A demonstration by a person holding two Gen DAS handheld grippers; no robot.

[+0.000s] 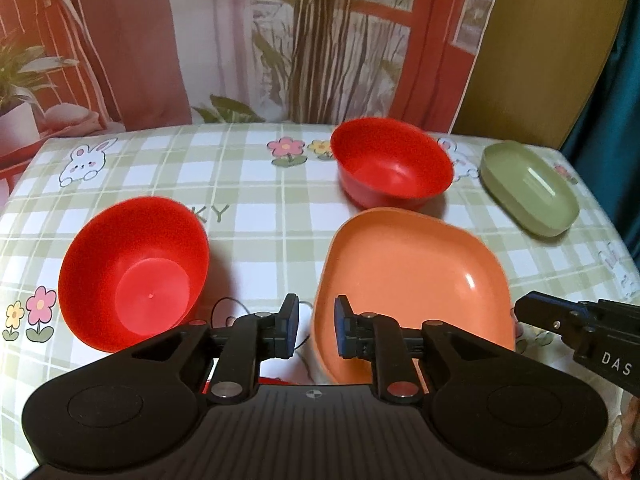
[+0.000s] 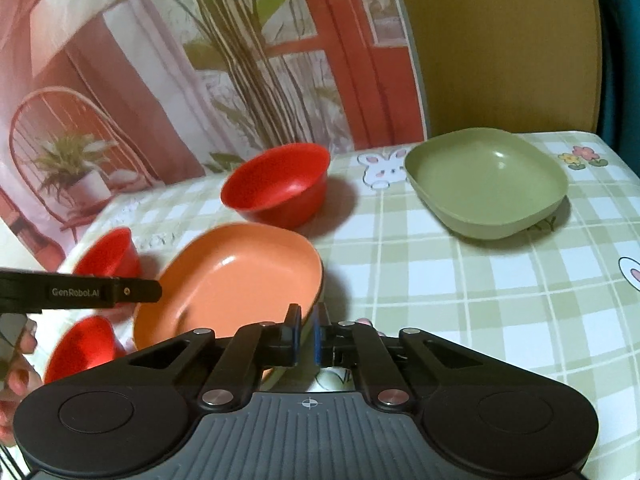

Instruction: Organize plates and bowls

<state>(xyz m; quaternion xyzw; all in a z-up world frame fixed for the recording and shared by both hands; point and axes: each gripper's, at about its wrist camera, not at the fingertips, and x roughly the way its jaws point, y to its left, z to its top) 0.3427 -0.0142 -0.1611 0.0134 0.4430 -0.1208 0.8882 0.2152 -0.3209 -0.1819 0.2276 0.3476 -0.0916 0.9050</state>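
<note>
An orange plate (image 1: 408, 280) is tilted above the checked table; it also shows in the right wrist view (image 2: 236, 276). My right gripper (image 2: 306, 336) is shut on its near right rim. My left gripper (image 1: 316, 330) stands around the plate's left rim with a gap between the pads, open. A red bowl (image 1: 132, 272) sits at the left, another red bowl (image 1: 392, 164) farther back. A third red bowl (image 2: 84, 350) shows at the near left in the right wrist view. A green plate (image 2: 486, 182) lies at the far right; it also shows in the left wrist view (image 1: 528, 188).
The table (image 1: 260, 248) has a green-checked cloth with rabbits and flowers. A printed backdrop (image 1: 280, 40) hangs right behind the far edge. A brown board (image 2: 500, 40) and a teal curtain stand at the far right.
</note>
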